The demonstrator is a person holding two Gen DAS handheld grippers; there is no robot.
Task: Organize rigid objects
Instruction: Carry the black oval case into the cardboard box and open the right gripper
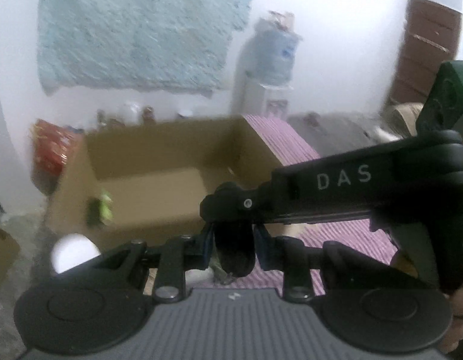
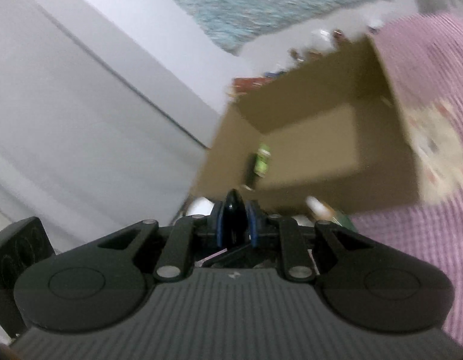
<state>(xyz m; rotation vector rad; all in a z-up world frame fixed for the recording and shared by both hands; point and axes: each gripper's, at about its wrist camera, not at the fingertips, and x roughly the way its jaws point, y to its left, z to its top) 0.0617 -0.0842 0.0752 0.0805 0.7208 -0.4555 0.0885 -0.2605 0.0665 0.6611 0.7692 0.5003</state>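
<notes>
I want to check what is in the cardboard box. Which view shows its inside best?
The left wrist view: the box sits nearly level and its floor and walls show, with a green thing at its left wall. The right wrist view shows the box tilted and blurred; the green thing also shows there.

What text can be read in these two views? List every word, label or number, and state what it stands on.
"DAS": white letters on the side of the right hand-held gripper, seen in the left wrist view.
Water bottle label: too blurred to read.
Red package print: too blurred to read.
Green item in the cardboard box: print unreadable.
</notes>
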